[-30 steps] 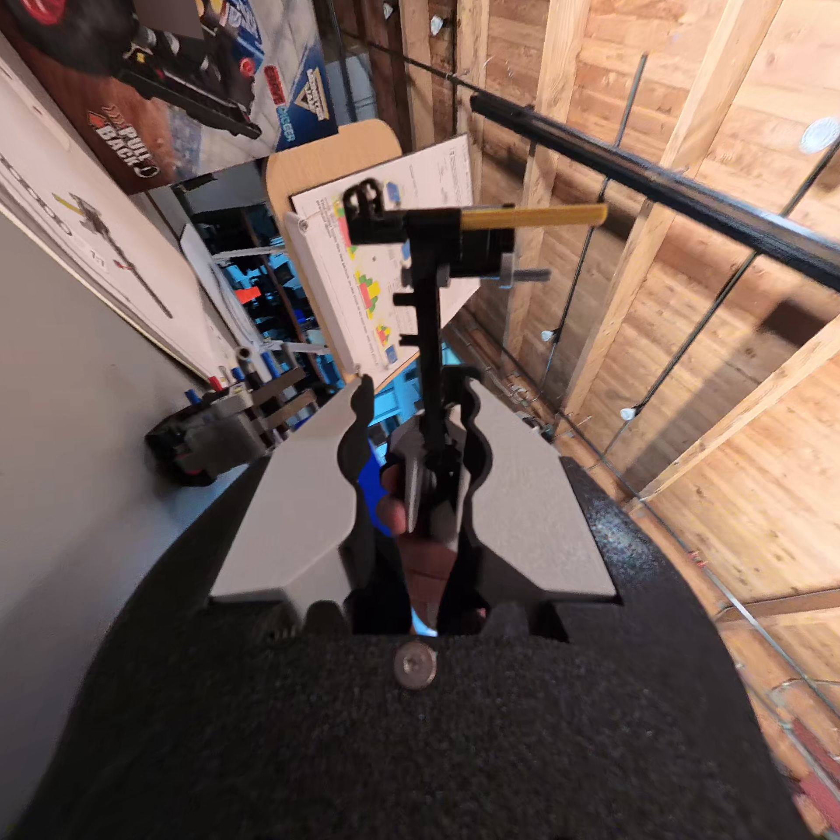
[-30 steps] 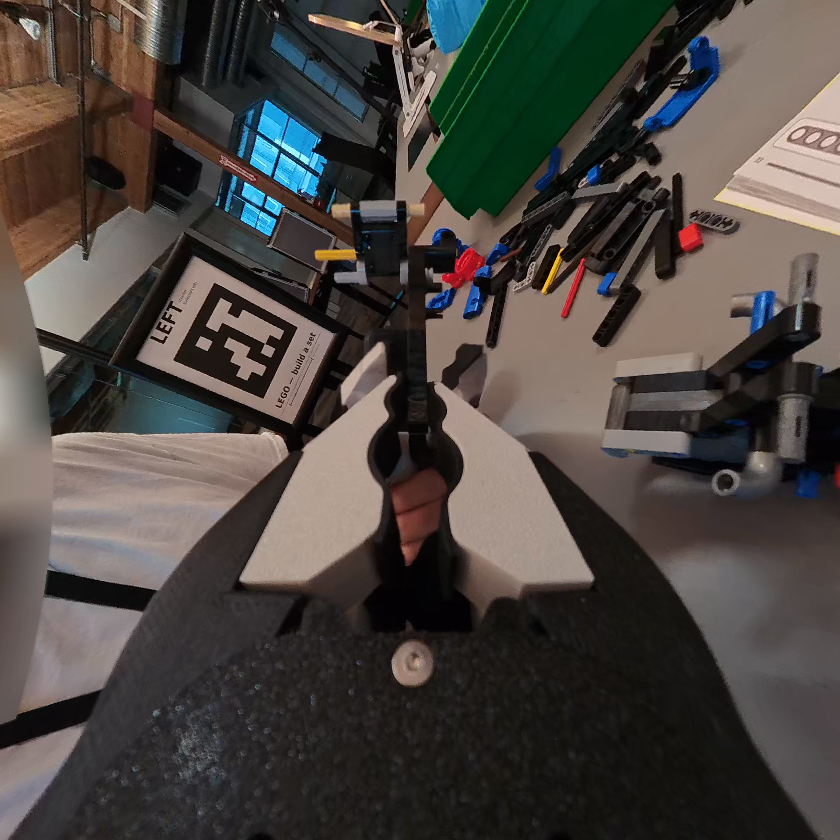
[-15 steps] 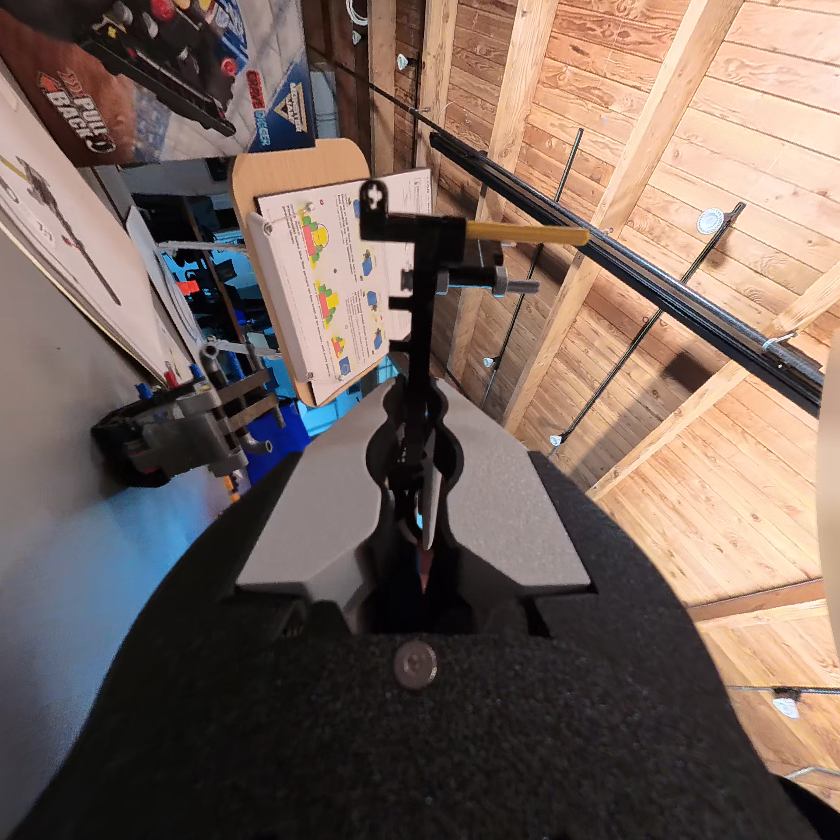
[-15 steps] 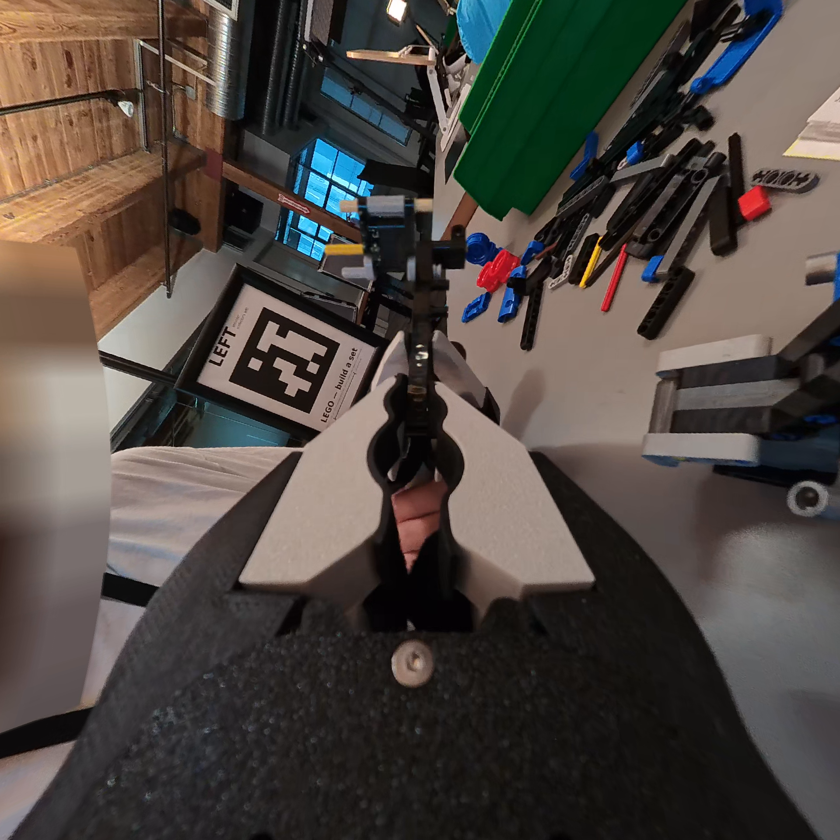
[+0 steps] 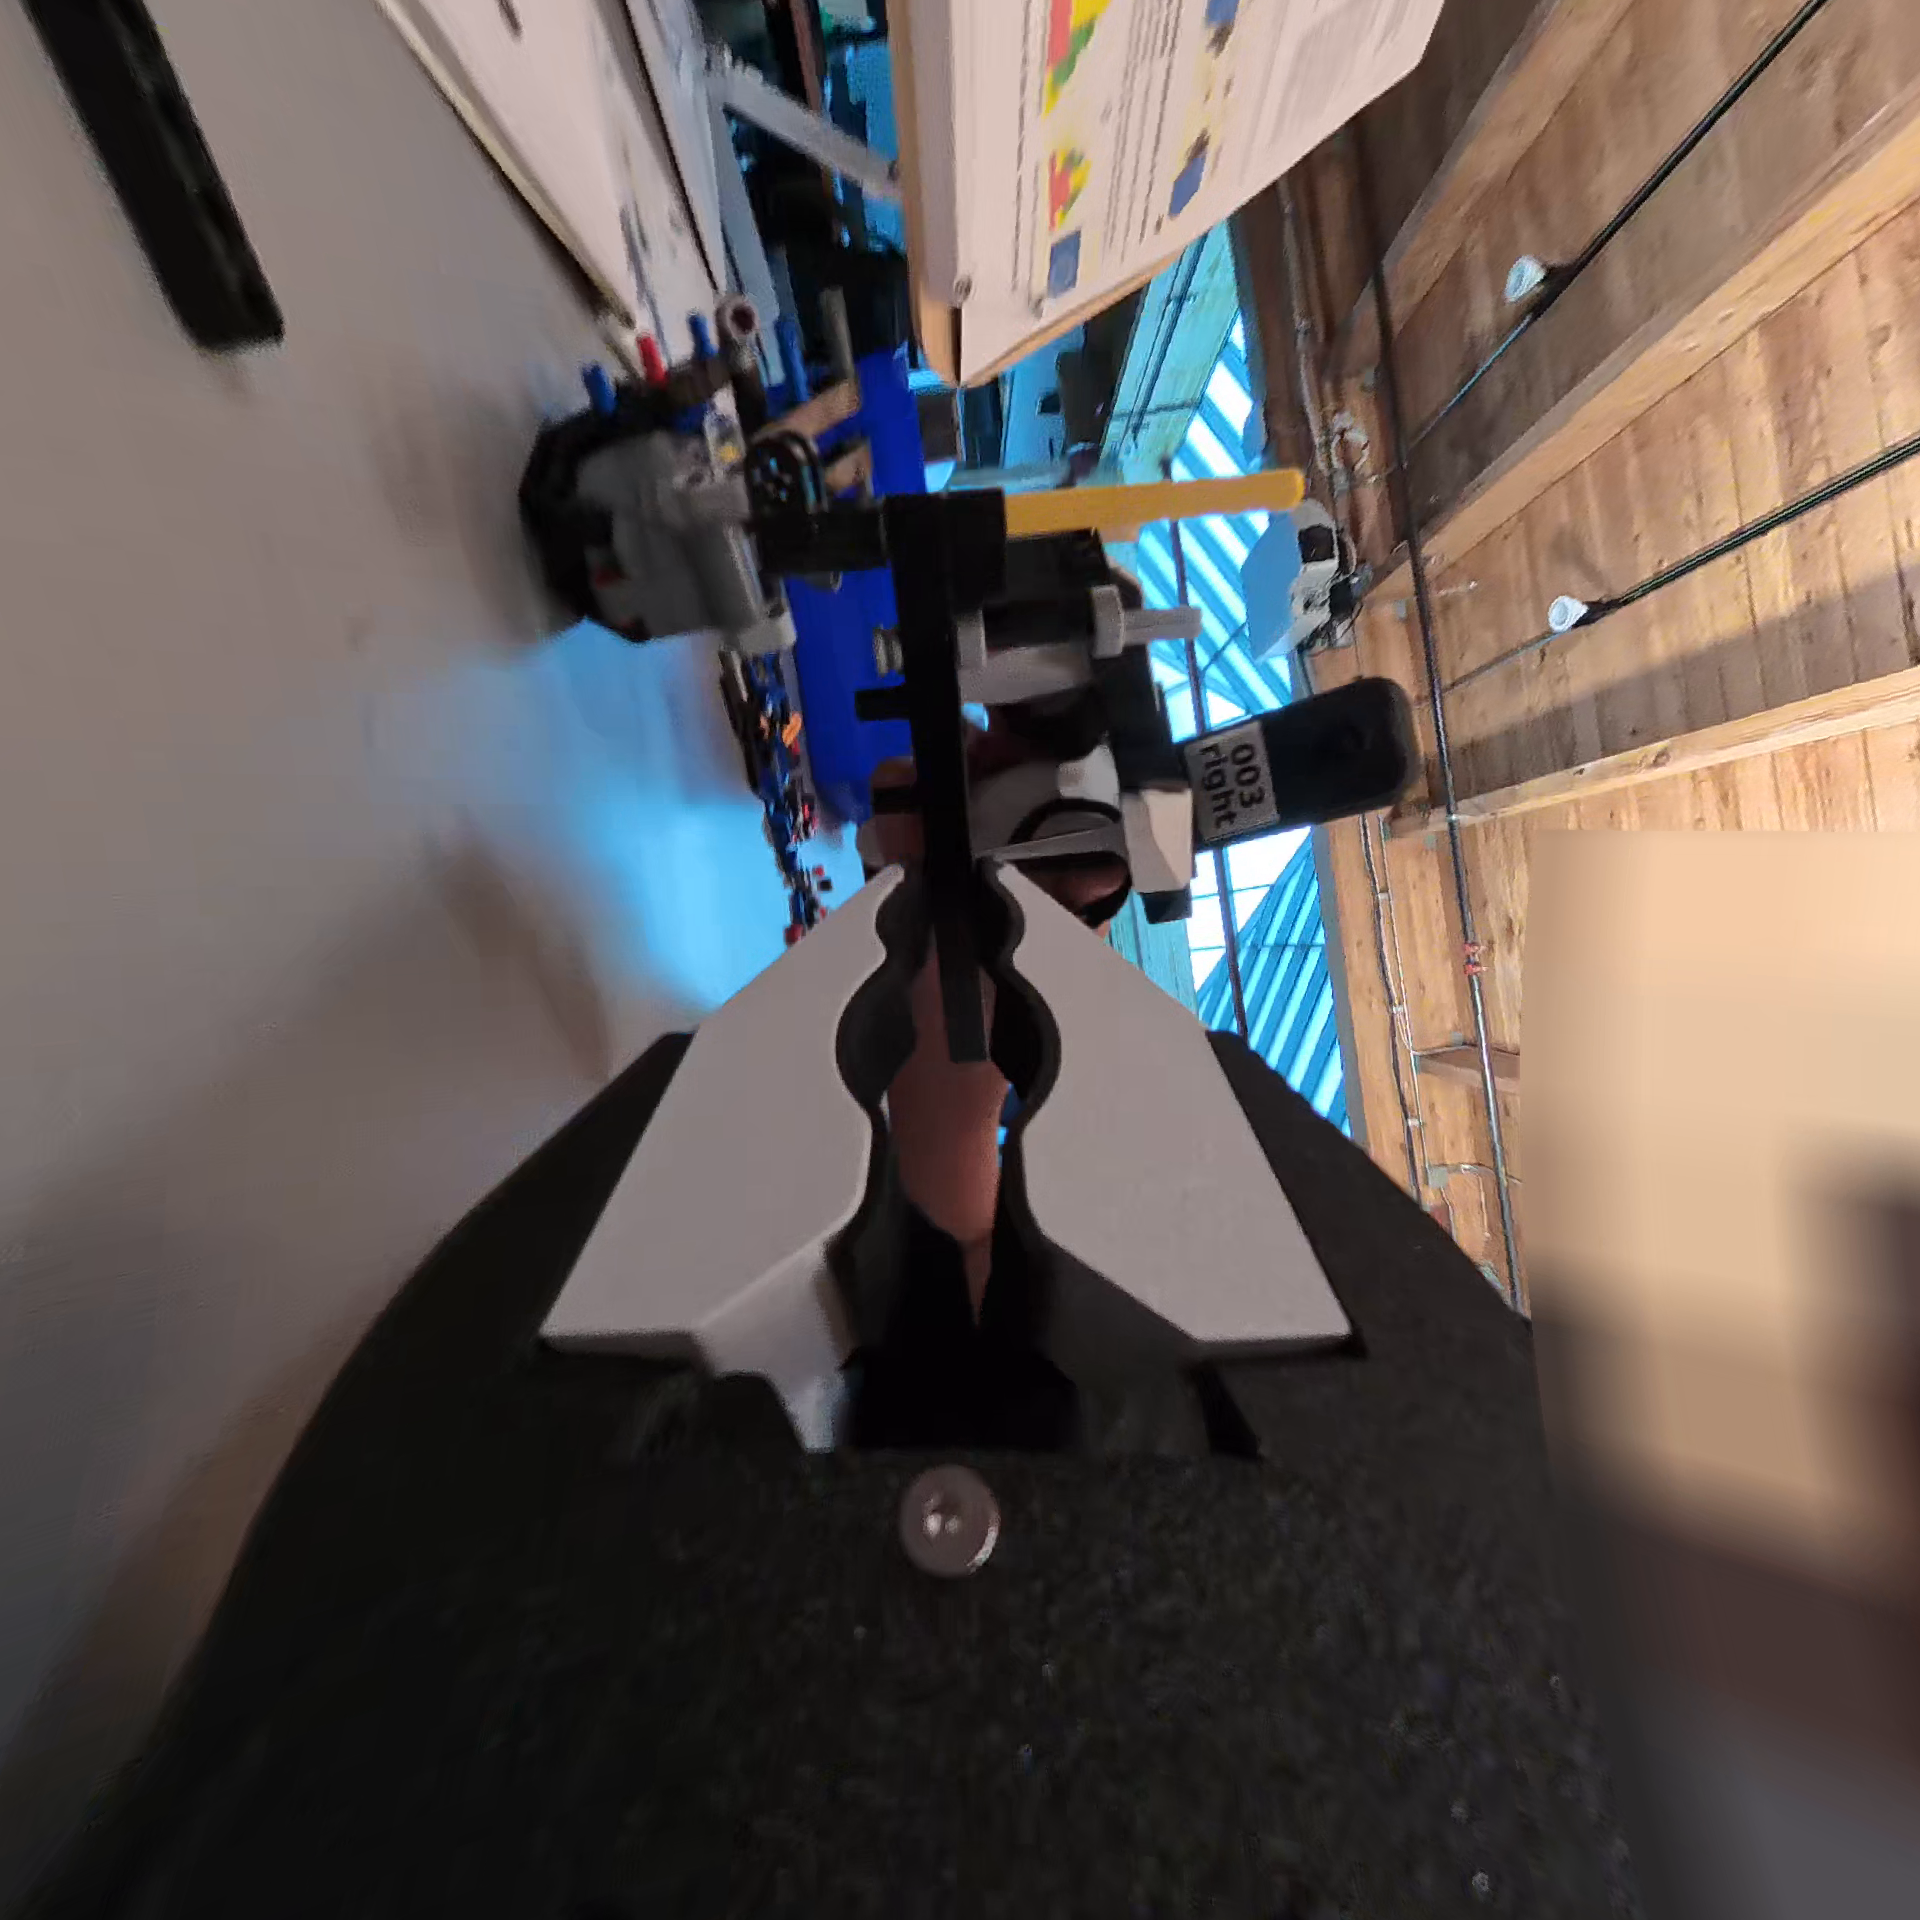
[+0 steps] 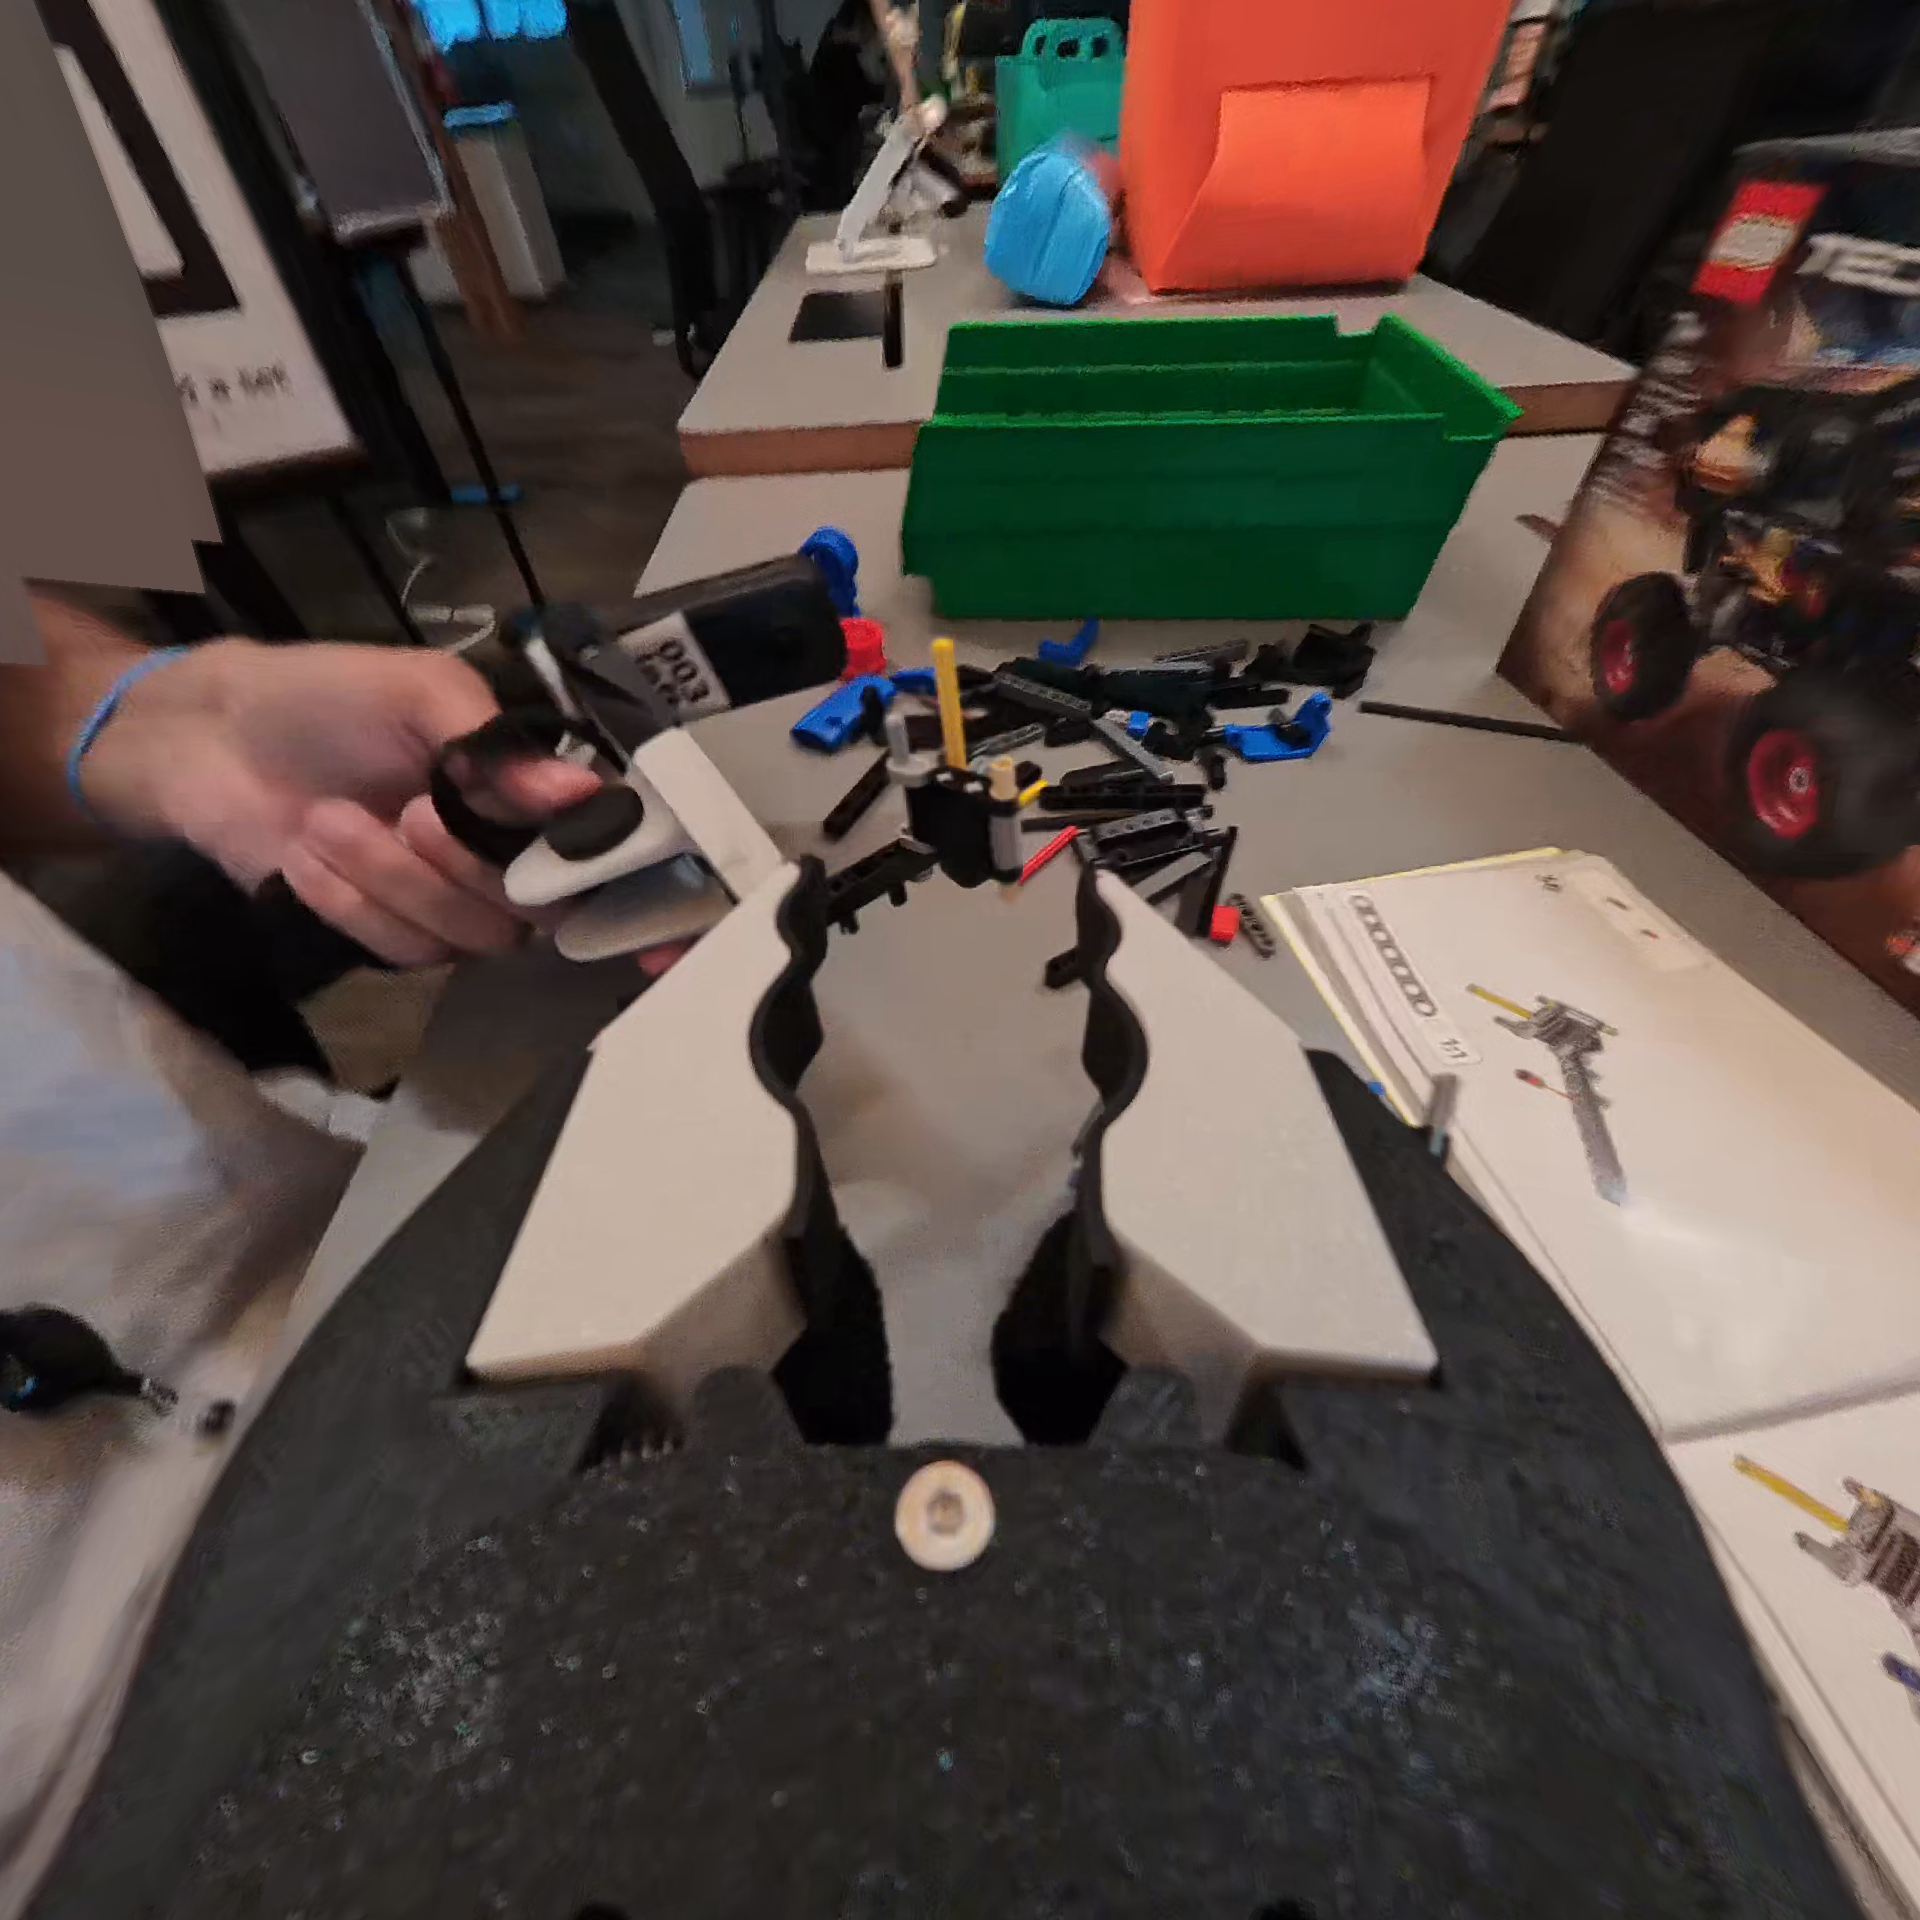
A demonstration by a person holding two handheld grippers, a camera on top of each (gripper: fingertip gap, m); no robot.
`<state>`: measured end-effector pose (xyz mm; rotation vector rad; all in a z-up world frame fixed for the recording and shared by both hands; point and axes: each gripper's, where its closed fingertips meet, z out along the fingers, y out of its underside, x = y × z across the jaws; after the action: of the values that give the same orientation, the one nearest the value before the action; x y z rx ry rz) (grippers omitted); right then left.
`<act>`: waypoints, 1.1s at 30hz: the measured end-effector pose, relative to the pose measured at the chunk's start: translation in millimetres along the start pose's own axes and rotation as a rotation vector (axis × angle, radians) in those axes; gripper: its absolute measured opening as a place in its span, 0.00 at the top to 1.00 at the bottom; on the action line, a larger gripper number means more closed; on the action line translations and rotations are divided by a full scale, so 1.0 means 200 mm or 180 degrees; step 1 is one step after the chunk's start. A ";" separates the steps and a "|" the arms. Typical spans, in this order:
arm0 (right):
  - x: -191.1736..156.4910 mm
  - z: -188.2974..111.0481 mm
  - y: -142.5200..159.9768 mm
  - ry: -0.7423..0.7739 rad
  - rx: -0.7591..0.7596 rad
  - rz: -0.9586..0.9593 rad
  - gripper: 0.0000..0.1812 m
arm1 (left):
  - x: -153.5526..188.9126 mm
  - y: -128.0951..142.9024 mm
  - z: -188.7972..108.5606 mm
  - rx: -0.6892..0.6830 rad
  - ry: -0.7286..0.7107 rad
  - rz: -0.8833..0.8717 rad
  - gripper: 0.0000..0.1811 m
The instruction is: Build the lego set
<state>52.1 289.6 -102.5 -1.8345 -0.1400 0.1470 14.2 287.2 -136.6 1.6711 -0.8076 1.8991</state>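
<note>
Jaws of the left gripper (image 5: 943, 883) are clamped on the black beam of a small assembly (image 5: 940, 665) with a yellow axle (image 5: 1153, 497) sticking out sideways; those of the right gripper (image 6: 943, 904) stand wide apart, empty, above the grey surface (image 6: 935, 1039) just short of the assembly. Held only by that thin beam, it could twist or slip if pushed off-axis. Loose parts (image 6: 1122, 727) lie beyond, before a green bin (image 6: 1195, 488), with a manual (image 6: 1621, 1122) to the right.
</note>
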 end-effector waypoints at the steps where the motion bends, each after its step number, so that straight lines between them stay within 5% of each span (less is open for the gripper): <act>1: -0.03 0.02 0.02 -0.0041 -0.0081 -0.0037 0.74 | -0.01 0.02 -0.01 -0.0045 -0.0032 -0.0047 0.97; 9: -0.16 -0.10 0.17 -0.0131 -0.0654 0.0700 0.77 | -0.07 0.11 -0.06 -0.0316 -0.0252 -0.0028 0.97; 13: -0.22 -0.25 0.40 0.0444 -0.1154 0.0691 0.83 | -0.10 0.10 -0.08 -0.0354 -0.0378 0.0080 0.97; 18: -0.31 -0.26 0.60 0.0973 -0.1556 0.0739 0.86 | -0.15 0.10 -0.06 -0.0375 -0.0392 0.0009 0.97; 33: -0.35 -0.20 0.67 0.1435 -0.1664 0.0767 0.90 | -0.17 0.02 -0.05 -0.0453 -0.0552 0.0384 0.97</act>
<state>-6.5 204.4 -218.5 -2.3524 0.3948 -0.1536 10.3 292.4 -171.2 1.7502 -1.1082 1.7451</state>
